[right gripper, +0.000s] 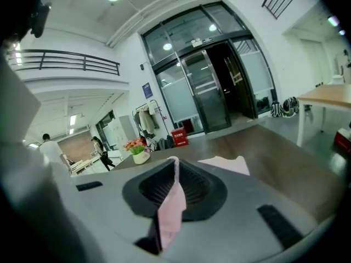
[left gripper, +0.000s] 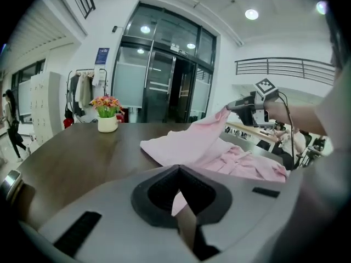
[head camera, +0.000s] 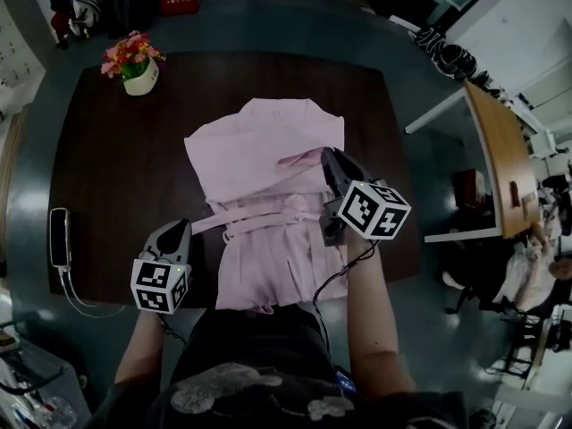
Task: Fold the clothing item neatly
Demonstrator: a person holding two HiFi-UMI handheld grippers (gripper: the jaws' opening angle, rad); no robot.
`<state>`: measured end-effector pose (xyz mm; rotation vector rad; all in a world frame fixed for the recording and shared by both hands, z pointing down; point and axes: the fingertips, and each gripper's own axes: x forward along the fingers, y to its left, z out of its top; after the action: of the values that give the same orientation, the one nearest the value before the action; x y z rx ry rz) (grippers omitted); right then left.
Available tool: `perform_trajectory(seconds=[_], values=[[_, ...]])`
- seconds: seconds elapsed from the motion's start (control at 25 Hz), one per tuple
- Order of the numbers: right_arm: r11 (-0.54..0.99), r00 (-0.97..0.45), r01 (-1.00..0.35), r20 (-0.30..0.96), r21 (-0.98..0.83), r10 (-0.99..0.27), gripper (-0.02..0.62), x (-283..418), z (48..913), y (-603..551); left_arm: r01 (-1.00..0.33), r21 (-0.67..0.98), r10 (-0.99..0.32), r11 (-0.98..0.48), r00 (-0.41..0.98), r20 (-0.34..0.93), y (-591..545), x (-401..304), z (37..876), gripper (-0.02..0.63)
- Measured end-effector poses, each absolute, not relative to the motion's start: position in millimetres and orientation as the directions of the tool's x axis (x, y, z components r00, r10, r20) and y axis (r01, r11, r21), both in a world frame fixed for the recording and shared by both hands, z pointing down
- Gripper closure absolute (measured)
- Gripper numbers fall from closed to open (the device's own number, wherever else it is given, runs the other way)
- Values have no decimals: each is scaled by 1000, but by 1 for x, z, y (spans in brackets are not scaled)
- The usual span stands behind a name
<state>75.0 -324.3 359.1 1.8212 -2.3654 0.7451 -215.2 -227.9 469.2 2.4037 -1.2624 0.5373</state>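
Both forearms are stretched fwd from the body, L low near the worktop's (head camera: 116, 177) front edge, R held higher over its middle. L tongs (head camera: 182, 230) are clamped shut on a thin pink edge of the garment (head camera: 268, 141). R tongs (head camera: 330, 156) are closed on a fold held up at its right side. Counted: 2 tongs, 1 garment spread mid-worktop, 1 flower pot (head camera: 136, 67) at the far-left corner.

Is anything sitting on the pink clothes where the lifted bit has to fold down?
Nothing visible. The right gripper pinches a flap above the pink garment. The flower pot and phone sit at the left of the table, apart from it.
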Motion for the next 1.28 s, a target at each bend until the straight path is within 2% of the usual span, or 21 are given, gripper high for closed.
perform_trajectory(seconds=[0.16, 0.32, 0.48, 0.64, 0.76, 0.84, 1.0, 1.12, 1.16, 1.24, 1.28], values=[[68, -218, -926, 378, -372, -900, 577, 127, 397, -320, -825, 136, -685, -548, 537, 493, -243, -192, 470, 597], [-20, -177, -934, 511, -357, -842, 577, 161, 458, -303, -827, 143, -672, -545, 532, 516, -254, -162, 476, 597], [-32, -188, -939, 588, -344, -786, 577, 182, 496, -289, -832, 144, -663, -535, 520, 538, -264, -132, 483, 597], [-28, -159, -956, 595, -292, -788, 550, 199, 499, -282, -843, 127, -655, -522, 492, 573, -278, -113, 497, 597], [71, -116, -992, 550, -102, -827, 548, 197, 471, -287, -858, 115, -657, -500, 463, 595, -289, -105, 505, 597], [230, -161, -971, 536, 64, -829, 547, 173, 457, -292, -870, 105, -657, -482, 438, 613, -295, -102, 513, 597], [588, -296, -765, 665, 265, -685, 442, 105, 487, -300, -894, 105, -664, -436, 398, 634, -300, -98, 525, 597], [679, -238, -631, 739, 375, -630, 440, 89, 517, -307, -904, 102, -667, -415, 379, 641, -300, -95, 529, 597], [676, -220, -622, 740, 396, -636, 445, 90, 521, -311, -907, 100, -670, -408, 372, 643, -300, -95, 530, 597], [635, -202, -649, 711, 418, -674, 544, 97, 516, -320, -915, 99, -675, -392, 359, 645, -299, -96, 532, 597], [610, -197, -672, 693, 420, -694, 565, 103, 512, -324, -918, 98, -678, -384, 352, 646, -299, -96, 532, 597]])
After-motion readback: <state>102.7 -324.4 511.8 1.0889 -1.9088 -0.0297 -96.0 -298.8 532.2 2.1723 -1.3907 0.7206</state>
